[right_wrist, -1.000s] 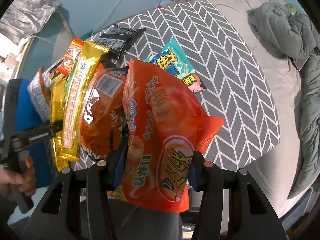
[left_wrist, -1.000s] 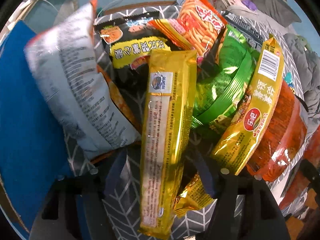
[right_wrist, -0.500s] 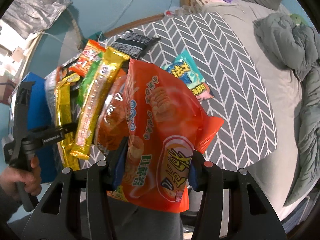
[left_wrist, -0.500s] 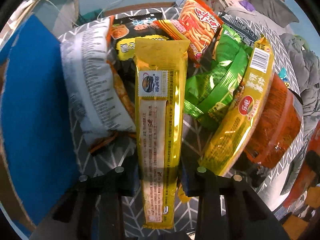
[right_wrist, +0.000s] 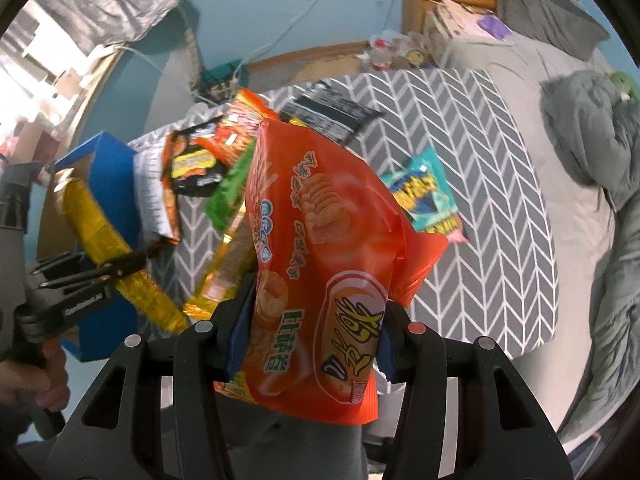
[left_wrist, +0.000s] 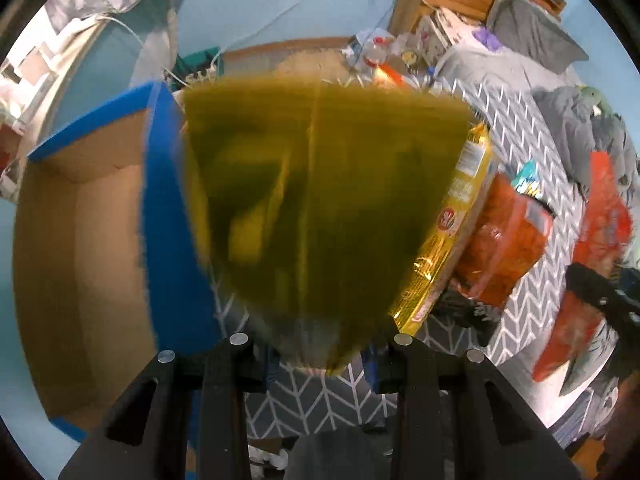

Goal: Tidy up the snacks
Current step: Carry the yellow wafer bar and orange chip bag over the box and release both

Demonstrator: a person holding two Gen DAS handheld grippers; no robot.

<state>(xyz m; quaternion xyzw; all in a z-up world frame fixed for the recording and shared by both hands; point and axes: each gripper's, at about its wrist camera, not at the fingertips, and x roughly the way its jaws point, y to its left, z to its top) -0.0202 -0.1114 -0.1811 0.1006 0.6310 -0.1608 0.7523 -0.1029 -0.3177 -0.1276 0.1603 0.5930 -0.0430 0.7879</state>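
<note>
Barely started, I'd say. The left gripper (right_wrist: 120,264) is clamped on a long gold foil snack pack (right_wrist: 116,252), held in the air beside the open blue cardboard box (left_wrist: 168,208), which looks empty inside, though the blurred pack hides part of it. The right gripper (right_wrist: 308,344) is pinched tight on a big orange chip bag (right_wrist: 320,248), held over the near edge of the grey chevron-patterned table (right_wrist: 480,184). Left on the table: a teal bag (right_wrist: 424,192) near the middle and a pile of mixed packets (right_wrist: 200,168) by the edge next to the box.
</note>
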